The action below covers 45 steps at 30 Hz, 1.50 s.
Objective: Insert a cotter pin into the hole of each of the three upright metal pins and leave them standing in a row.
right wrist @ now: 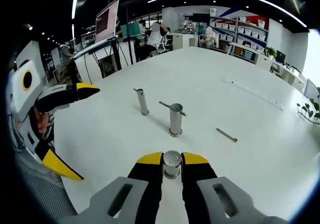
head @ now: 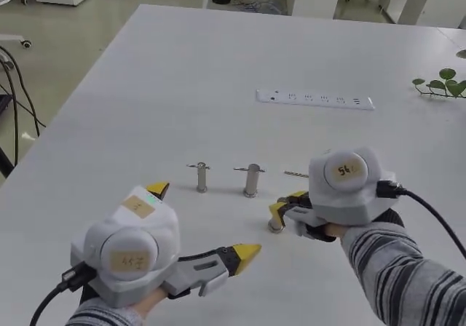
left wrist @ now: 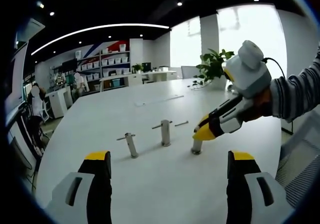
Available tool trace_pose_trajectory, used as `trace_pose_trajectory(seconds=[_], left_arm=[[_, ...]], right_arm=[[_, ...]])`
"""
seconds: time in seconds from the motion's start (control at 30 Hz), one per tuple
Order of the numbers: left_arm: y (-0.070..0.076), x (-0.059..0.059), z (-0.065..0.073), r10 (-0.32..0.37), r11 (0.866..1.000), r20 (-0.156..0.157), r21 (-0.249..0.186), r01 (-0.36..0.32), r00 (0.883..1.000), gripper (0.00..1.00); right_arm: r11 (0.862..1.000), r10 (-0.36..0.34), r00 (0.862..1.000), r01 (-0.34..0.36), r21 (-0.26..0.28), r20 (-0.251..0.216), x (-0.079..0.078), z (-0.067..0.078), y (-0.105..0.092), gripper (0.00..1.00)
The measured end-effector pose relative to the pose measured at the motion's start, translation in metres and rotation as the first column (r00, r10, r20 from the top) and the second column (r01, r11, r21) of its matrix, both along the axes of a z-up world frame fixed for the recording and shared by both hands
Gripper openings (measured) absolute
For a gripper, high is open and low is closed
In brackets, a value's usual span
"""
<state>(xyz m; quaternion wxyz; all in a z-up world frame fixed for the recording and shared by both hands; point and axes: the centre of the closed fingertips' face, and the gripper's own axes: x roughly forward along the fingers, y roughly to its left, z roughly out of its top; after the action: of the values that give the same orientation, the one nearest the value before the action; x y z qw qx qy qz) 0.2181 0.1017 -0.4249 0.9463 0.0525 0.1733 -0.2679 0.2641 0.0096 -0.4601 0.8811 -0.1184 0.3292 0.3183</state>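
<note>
Already the left pin and middle pin are cottered; the right gripper's fingers clamp the third pin, the loose cotter pin lying near; the left gripper's fingers gape empty.

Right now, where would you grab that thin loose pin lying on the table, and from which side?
Probably near one end, from straight above, jaws across its length. The cotter pin lies flat on the table, so a sideways approach finds nothing to pinch, and an end grip leaves its length free for the upright pin the right gripper holds.

White table: metal pins, cotter pin, power strip
</note>
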Motion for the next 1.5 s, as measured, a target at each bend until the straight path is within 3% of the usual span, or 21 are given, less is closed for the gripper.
trace_pose_trajectory(seconds=[0.5, 0.63, 0.87, 1.13, 1.5], left_arm=[[-0.003, -0.001, -0.002, -0.017, 1.0, -0.006, 0.011, 0.017, 1.0, 0.96], [-0.003, -0.001, -0.002, -0.018, 1.0, -0.007, 0.013, 0.018, 1.0, 0.96], [-0.003, -0.001, -0.002, -0.016, 1.0, -0.008, 0.011, 0.016, 1.0, 0.97], [-0.005, -0.002, 0.0, -0.016, 1.0, -0.006, -0.005, 0.016, 1.0, 0.97], [-0.005, -0.002, -0.003, -0.018, 1.0, -0.006, 0.012, 0.019, 1.0, 0.97]], right_arm=[[0.996, 0.083, 0.996, -0.082, -0.023, 0.035, -0.005, -0.001, 0.004, 0.09], [0.996, 0.084, 0.996, -0.084, 0.001, 0.011, -0.009, -0.004, 0.006, 0.18], [0.995, 0.101, 0.995, -0.101, 0.006, 0.003, -0.014, -0.003, -0.003, 0.22], [0.981, 0.188, 0.982, -0.188, -0.054, 0.004, -0.017, -0.001, -0.023, 0.22], [0.962, 0.245, 0.969, -0.246, -0.12, -0.022, 0.007, 0.003, -0.05, 0.21]])
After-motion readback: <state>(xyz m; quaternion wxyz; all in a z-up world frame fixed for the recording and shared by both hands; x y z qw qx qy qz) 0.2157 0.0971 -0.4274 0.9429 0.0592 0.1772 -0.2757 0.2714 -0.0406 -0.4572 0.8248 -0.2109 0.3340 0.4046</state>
